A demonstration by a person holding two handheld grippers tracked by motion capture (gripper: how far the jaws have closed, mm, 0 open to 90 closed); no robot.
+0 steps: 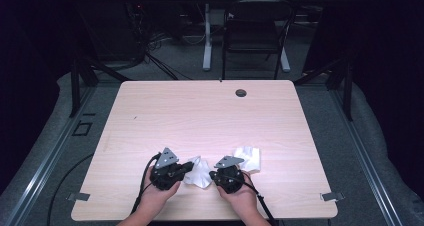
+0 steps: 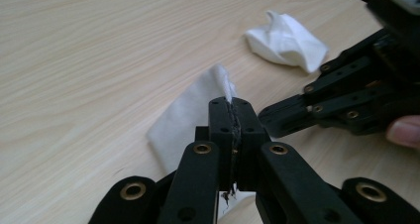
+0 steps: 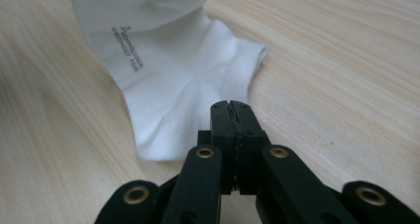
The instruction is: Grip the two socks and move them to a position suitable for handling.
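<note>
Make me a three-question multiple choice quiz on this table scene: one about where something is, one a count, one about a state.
1. Where does the loose sock lie?
A. by the round hole at the far side
B. on the floor
C. just beyond the right gripper

2. How many white socks are on the table?
A. two
B. one
C. four

3. How does the left gripper stand?
A. wide open
B. shut on a white sock
C. shut on a cable

Answers:
1 C: the high view shows it just past that gripper.
2 A: one lies between the grippers and one lies beyond the right one.
3 B: the left gripper view shows fabric pinched between its closed jaws.
</note>
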